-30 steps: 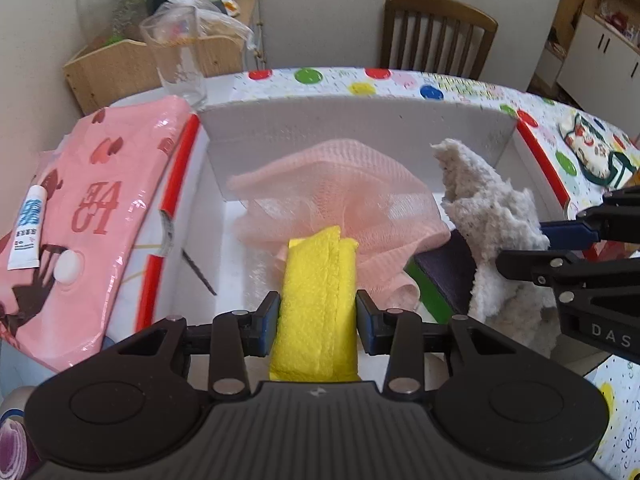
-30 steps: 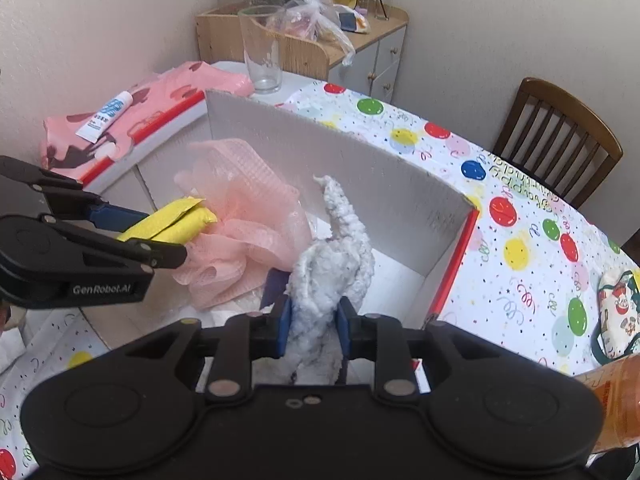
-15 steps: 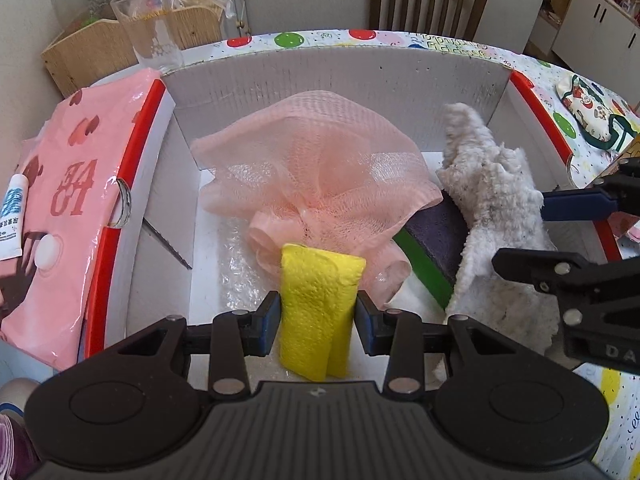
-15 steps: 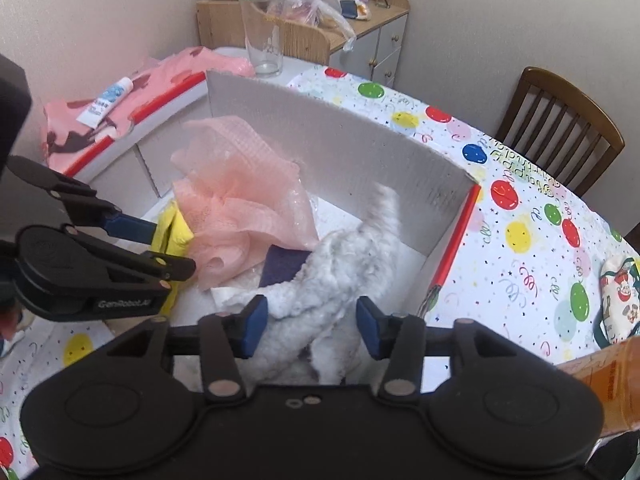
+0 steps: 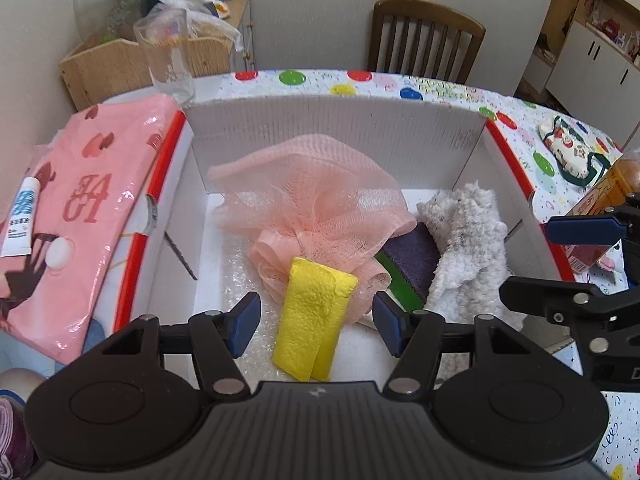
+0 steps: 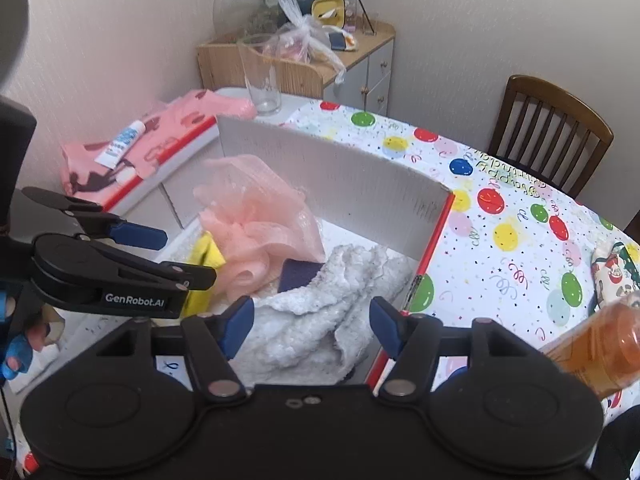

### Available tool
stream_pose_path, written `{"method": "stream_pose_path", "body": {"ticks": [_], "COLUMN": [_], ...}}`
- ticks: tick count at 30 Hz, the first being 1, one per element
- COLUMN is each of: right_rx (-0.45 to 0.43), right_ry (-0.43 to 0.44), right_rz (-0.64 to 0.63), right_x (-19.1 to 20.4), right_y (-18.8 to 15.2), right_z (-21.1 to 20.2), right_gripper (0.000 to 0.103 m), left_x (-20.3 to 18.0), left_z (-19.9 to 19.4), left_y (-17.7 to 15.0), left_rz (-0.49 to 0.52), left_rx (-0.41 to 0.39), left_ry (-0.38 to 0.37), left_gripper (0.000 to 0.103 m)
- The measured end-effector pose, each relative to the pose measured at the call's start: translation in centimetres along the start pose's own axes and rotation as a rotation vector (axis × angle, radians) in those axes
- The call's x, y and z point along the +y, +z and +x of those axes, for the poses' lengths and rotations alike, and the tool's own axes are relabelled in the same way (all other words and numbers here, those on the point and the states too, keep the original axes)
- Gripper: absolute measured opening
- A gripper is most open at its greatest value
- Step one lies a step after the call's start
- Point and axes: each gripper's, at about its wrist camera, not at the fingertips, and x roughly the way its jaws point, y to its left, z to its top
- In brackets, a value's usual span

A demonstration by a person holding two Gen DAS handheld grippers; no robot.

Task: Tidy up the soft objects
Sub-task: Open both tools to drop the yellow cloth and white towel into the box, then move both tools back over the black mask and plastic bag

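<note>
Inside the white cardboard box [image 5: 336,128]: folded yellow cloth [image 5: 314,316] at its near edge, fluffy white towel [image 6: 320,312] by its right wall. Left gripper [image 5: 316,322] and right gripper [image 6: 312,324] both opening, pads clear, nothing held. Risk: a fingertip snags loose pile, dragging the towel out. The purple-green sponge [image 5: 408,266] is half buried.

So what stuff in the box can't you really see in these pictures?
- Purple and green sponge: both views, mostly buried under the pink mesh puff and the white fluffy cloth.
- Yellow cloth: right wrist view, largely hidden by the left gripper.
- White fluffy cloth's near end: hidden behind each camera's own gripper.
</note>
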Motion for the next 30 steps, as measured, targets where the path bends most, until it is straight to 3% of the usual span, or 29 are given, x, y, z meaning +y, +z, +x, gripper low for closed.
{"method": "stream_pose_path", "body": {"ticks": [13, 16, 24, 27, 30], "right_rx": [-0.129, -0.155, -0.226, -0.254, -0.276], "right_ry": [0.044, 0.046, 0.055, 0.062, 0.061], "right_rz": [0.034, 0.035, 0.081, 0.091, 0.100], "right_x": [0.0, -0.2, -1.9, -2.8, -3.7], "right_y": [-1.3, -1.9, -4.1, -5.2, -6.2], "right_z": [-7.1, -8.7, -13.0, -14.8, -16.4], "right_gripper": [0.077, 0.079, 0.087, 0.088, 0.089], "left_x": [-1.6, -2.6, -5.7, -7.3, -9.1], "left_z": [-5.6, -7.0, -10.3, -11.4, -12.5], "left_y": [-1.1, -1.4, -2.7, -3.1, -3.5], "left_rz": [0.009, 0.023, 0.070, 0.077, 0.100], "left_rx": [-0.128, -0.155, -0.220, -0.233, -0.265], "left_ry": [-0.050, -0.063, -0.098, -0.115, -0.119], "left_gripper": [0.061, 0.070, 0.071, 0.078, 0.079]}}
